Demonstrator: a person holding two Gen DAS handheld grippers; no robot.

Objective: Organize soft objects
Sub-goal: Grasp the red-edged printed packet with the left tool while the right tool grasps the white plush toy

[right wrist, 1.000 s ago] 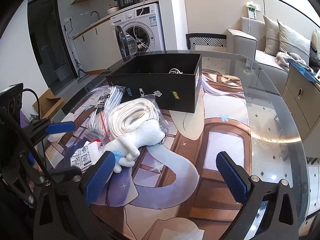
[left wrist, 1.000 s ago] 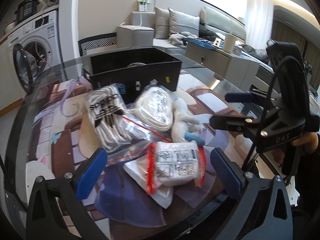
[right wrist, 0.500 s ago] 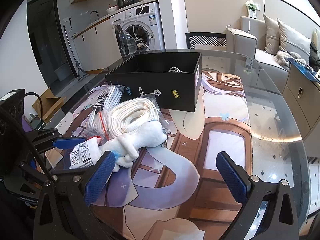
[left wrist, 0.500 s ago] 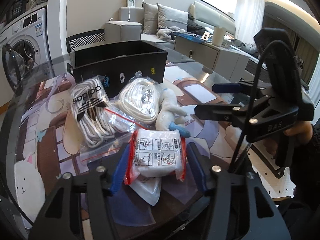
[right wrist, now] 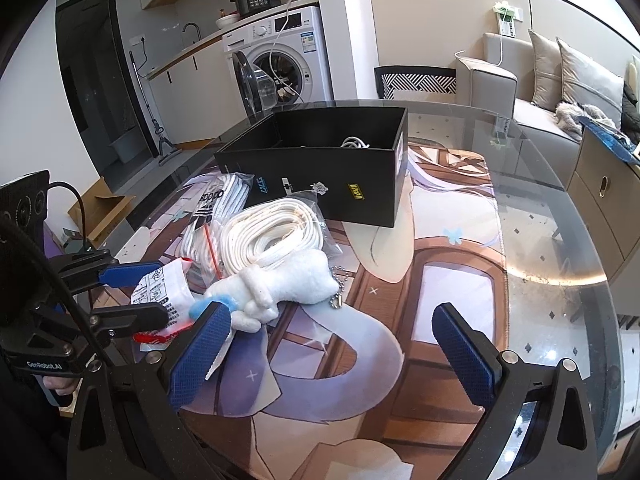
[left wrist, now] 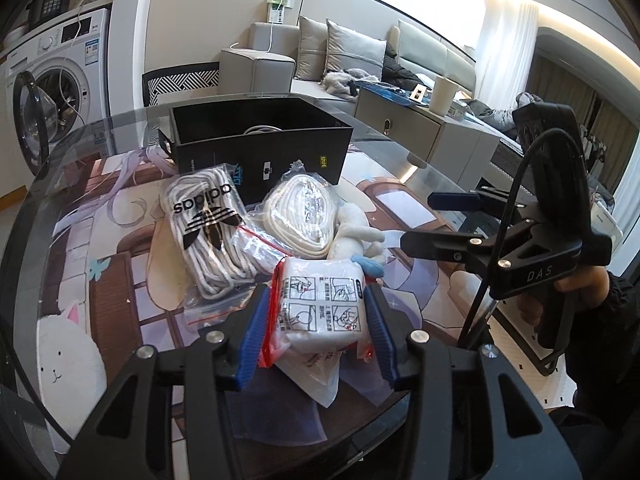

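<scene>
My left gripper [left wrist: 316, 332] is shut on a white soft packet with red edges and printed pictograms [left wrist: 320, 312], lifted slightly off the pile; the packet also shows in the right wrist view [right wrist: 164, 292]. Behind it lie a bagged adidas white rope bundle [left wrist: 208, 224], a bagged coil of white cord [left wrist: 304, 216] and a white plush toy with a blue tip [left wrist: 356, 240]. An open black box [left wrist: 260, 152] stands behind them. My right gripper [right wrist: 332, 344] is open and empty above the mat, right of the plush toy [right wrist: 280, 284].
The glass table [right wrist: 560, 280] carries a printed mat [right wrist: 420, 240]. More clear bags [left wrist: 316, 372] lie under the held packet. The black box [right wrist: 328, 160] holds a white cable. The table's edge curves close on the right.
My left gripper has closed from wide open onto the red-edged packet and raised it a little. The right gripper has stayed open and nearly still.
</scene>
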